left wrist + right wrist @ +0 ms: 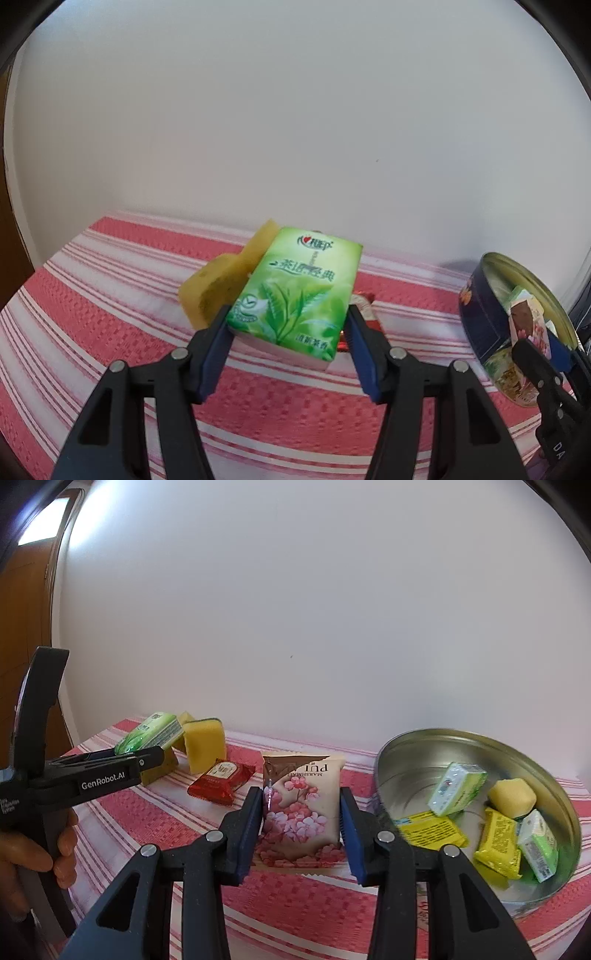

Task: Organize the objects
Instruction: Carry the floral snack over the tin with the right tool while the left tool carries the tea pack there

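On the desk (303, 897): round tin (417, 753) at three o'clock, red packet (221, 781) and sponge (204, 744) at ten o'clock.

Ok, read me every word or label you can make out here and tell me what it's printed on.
"GenRobot.AI": side of the left claw.
"MARSHMALL…", upside down, with large letters "PU" beside it: flowered packet in the right claw.
Chinese characters, "茶语经典" as far as I can tell: green tissue pack.
"DA", cut off: right claw's body in the left view.
Red packet and tin contents: too small to read.
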